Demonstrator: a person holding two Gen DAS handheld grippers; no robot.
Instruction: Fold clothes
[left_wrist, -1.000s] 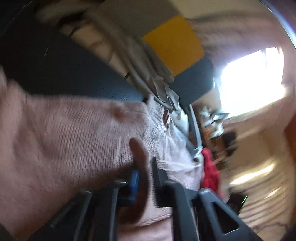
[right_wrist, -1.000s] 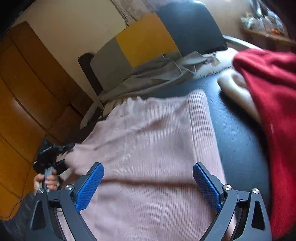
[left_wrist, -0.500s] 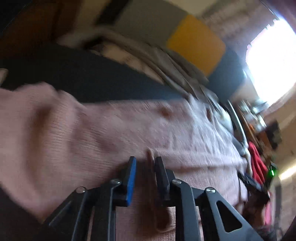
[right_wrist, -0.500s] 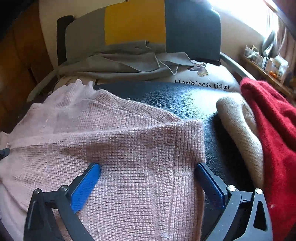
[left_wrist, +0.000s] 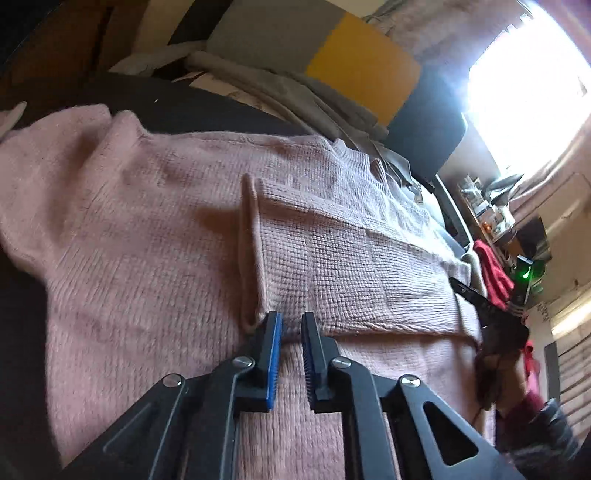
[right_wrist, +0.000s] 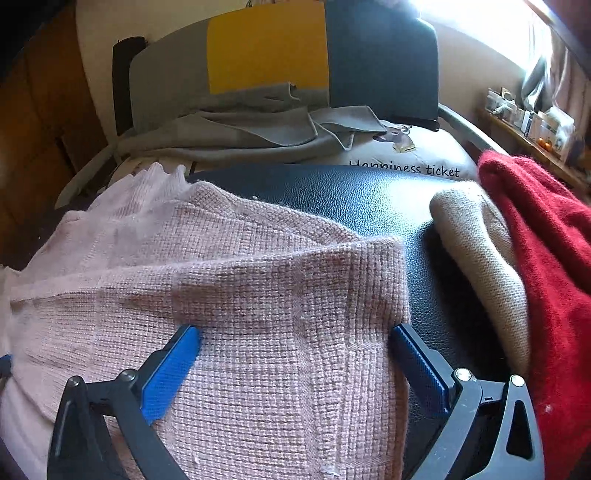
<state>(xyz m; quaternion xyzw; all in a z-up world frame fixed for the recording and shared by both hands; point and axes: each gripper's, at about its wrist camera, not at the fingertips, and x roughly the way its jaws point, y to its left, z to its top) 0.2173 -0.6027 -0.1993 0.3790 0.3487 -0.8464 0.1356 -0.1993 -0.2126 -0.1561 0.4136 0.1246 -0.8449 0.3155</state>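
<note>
A pink knit sweater (left_wrist: 155, 236) lies spread on a black leather surface (right_wrist: 351, 195), with one part folded over itself (left_wrist: 351, 266). My left gripper (left_wrist: 291, 325) sits at the near edge of that folded part, its jaws a narrow gap apart with nothing between the pads. My right gripper (right_wrist: 295, 336) is wide open, low over the sweater (right_wrist: 280, 306), its blue pads either side of the folded cuff end. The right gripper also shows at the right of the left wrist view (left_wrist: 491, 314).
A beige knit (right_wrist: 480, 251) and a red garment (right_wrist: 546, 236) lie on the right of the surface. Grey cloth (right_wrist: 240, 129) and a printed white cushion (right_wrist: 413, 162) lie behind, before a grey, yellow and dark backrest (right_wrist: 266, 48). A bright window (left_wrist: 524, 85) and cluttered shelf (right_wrist: 528, 122) stand right.
My left gripper let go of the pink fold and drew back to its edge; the folded part now lies flat. My right gripper moved lower and closer over the sweater.
</note>
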